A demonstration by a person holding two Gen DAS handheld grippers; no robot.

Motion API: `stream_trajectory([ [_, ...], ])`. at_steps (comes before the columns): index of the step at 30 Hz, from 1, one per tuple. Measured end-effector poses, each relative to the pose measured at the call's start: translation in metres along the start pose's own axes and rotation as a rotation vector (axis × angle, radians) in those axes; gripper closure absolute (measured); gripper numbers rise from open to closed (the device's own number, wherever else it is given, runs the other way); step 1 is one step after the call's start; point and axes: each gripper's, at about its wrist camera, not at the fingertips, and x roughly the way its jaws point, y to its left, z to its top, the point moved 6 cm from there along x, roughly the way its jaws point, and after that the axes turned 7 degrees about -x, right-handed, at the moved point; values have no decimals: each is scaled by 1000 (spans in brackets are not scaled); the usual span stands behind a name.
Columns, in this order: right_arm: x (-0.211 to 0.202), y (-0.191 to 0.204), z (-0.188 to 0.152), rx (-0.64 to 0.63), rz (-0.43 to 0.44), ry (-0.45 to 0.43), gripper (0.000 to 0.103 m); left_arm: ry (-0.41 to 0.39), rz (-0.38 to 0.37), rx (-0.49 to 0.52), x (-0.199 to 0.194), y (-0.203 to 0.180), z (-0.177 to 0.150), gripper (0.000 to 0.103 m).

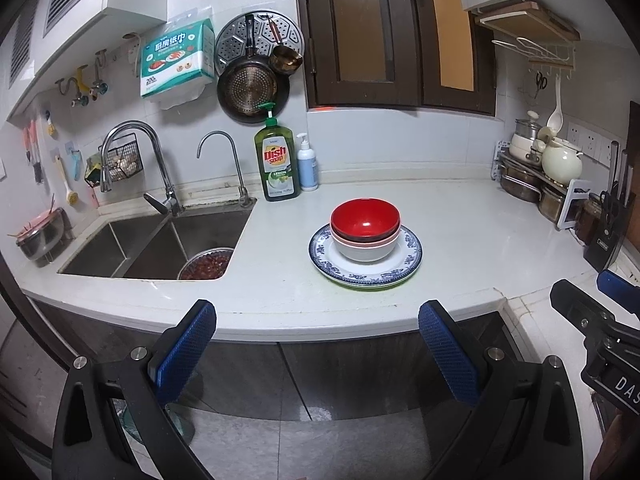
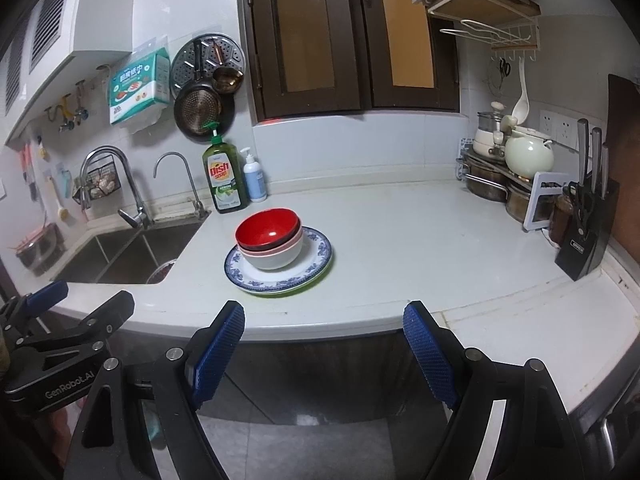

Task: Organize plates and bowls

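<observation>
A red bowl (image 1: 365, 217) is nested in a pink bowl and a white bowl (image 1: 365, 250), all stacked on a blue-patterned plate (image 1: 408, 250) that lies on a green-rimmed plate on the white counter. The same stack shows in the right wrist view, red bowl (image 2: 267, 228) on the patterned plate (image 2: 316, 252). My left gripper (image 1: 318, 320) is open and empty, held in front of the counter edge, short of the stack. My right gripper (image 2: 324, 320) is open and empty, also off the counter edge, to the right of the left one (image 2: 80, 300).
A steel double sink (image 1: 160, 244) with a bowl of red food lies left. Dish soap (image 1: 277, 160) and a pump bottle (image 1: 308, 164) stand at the back wall. Pots and a teapot on a rack (image 1: 540, 168) and a knife block (image 1: 612, 224) crowd the right corner.
</observation>
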Motion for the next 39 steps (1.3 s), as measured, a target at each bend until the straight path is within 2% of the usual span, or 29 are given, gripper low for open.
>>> stream_trajectory([
  [39,-18,3,6,-24,2,-36,21,-31,13,0,-18,-5,4,0],
])
